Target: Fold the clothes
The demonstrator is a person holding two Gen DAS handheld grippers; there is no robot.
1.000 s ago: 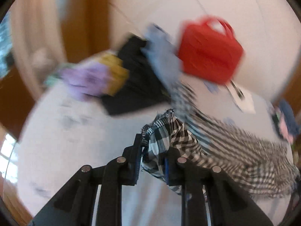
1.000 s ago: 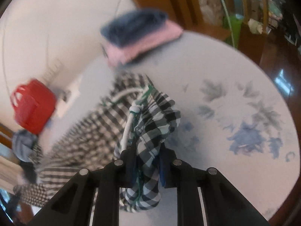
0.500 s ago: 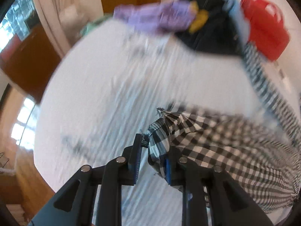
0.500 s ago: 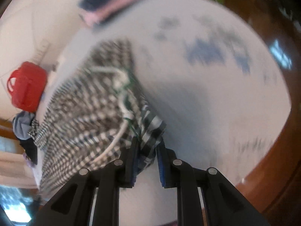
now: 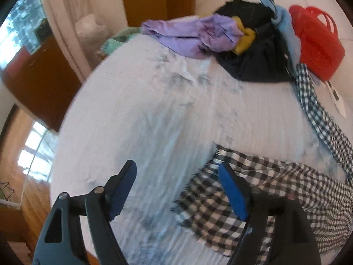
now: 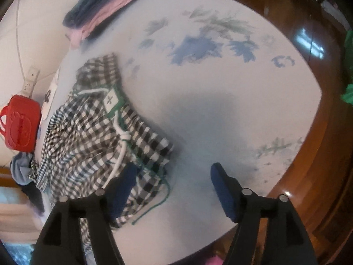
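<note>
Checked garment (image 6: 92, 137) on pale tablecloth (image 6: 220, 114), right gripper (image 6: 174, 176) jaws spread

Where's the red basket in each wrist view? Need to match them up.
Left wrist: red basket at the upper right, beyond the pile of unfolded clothes.
Right wrist: red basket at the far left edge, mid-height.
Shared landmark: the checked garment lies on the table in both, one end trailing toward the basket.
</note>
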